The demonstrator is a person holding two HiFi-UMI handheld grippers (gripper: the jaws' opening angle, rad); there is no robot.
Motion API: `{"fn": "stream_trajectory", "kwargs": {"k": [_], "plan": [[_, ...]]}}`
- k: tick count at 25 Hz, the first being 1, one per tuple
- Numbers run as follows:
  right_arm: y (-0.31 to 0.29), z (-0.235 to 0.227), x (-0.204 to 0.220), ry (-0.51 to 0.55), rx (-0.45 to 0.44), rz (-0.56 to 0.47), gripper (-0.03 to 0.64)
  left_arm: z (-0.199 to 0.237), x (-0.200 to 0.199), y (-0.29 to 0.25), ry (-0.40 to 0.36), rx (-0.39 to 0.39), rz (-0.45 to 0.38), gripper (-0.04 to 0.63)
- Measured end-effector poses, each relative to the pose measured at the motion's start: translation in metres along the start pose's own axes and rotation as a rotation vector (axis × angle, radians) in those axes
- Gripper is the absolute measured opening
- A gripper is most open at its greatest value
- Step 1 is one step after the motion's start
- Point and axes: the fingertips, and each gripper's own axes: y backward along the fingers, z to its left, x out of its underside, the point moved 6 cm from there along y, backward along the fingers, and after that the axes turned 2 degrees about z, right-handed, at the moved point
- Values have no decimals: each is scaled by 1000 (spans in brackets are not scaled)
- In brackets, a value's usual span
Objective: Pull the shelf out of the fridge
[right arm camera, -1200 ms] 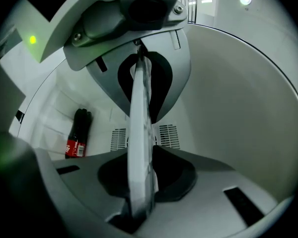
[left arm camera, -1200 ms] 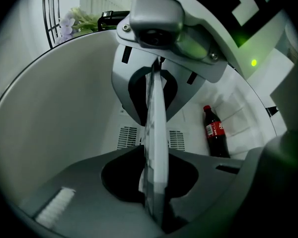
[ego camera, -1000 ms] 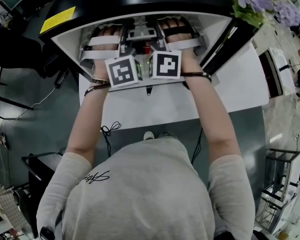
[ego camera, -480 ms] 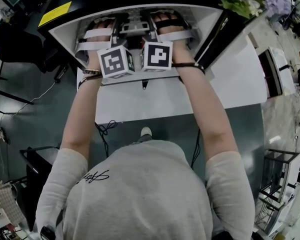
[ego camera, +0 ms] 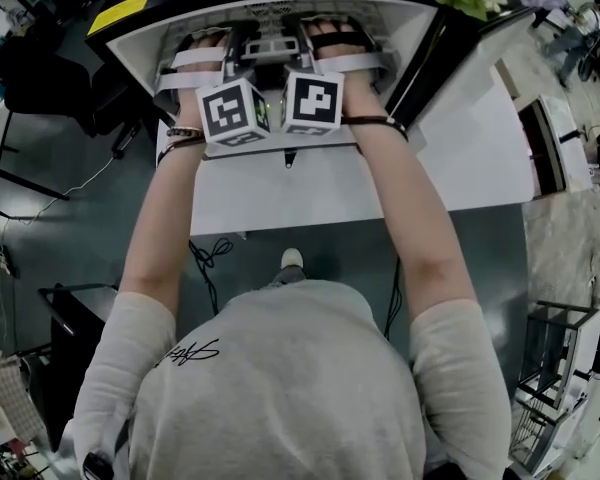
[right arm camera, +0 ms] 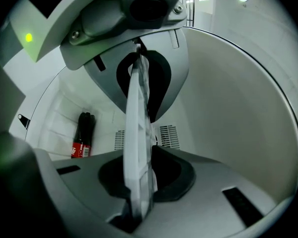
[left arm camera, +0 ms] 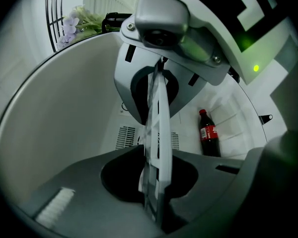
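With left gripper (left arm camera: pixel 154 148) and right gripper (right arm camera: pixel 138 152) jaws pinched narrow on the shelf's (left arm camera: pixel 157 103) front edge, top centre of the head view inside the fridge (ego camera: pixel 410 48), draw straight back, level and in step, so neither side jams.

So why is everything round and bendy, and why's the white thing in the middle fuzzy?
Left gripper view: the wide-angle lens curves the fridge wall like a bowl and leaves black corners; the shelf sits close to the lens, so it blurs, while the cola bottle behind looks sharper. Right gripper view: same bending and blur. Head view: dim, curved at the edges.
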Motion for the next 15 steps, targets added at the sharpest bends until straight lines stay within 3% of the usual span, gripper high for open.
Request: {"fn": "stream_trajectory", "kwargs": {"k": [15], "plan": [[11,1,-2,-30,-27,25,44,-4,-3,10,5,15,-1,31]]}}
